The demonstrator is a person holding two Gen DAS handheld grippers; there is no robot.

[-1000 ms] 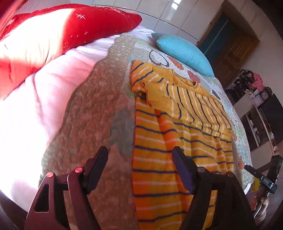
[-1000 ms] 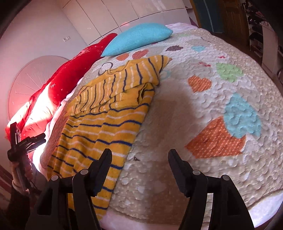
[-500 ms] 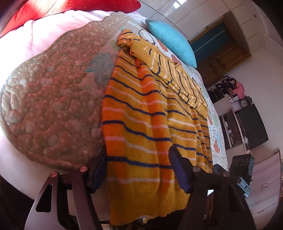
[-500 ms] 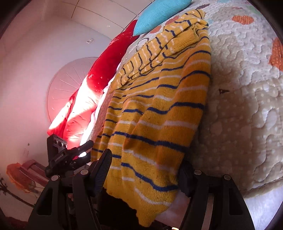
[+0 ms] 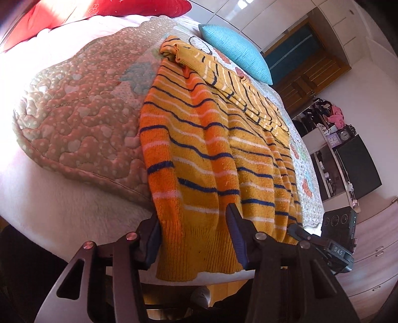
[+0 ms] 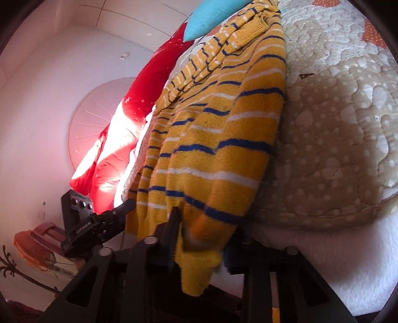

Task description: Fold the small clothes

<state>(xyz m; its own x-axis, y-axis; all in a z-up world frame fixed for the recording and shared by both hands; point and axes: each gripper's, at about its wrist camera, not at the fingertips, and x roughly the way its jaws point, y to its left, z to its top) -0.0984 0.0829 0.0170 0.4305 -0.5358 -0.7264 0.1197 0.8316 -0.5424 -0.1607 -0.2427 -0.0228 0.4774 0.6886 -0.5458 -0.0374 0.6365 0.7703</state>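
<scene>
Sweater (image 5: 211,159) unlabelled; right claw (image 5: 296,229) reads "DAS".

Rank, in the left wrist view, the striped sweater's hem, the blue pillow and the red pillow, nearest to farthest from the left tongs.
1. striped sweater's hem, between the left tongs.
2. blue pillow, far, upper right.
3. red pillow, upper left; too close to the blue one to call.

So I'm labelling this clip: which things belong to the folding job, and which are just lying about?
Job: striped sweater, left gripper, right gripper, both at its hem.
Lying about: blue cushion, red pillow, quilt, clock.
</scene>
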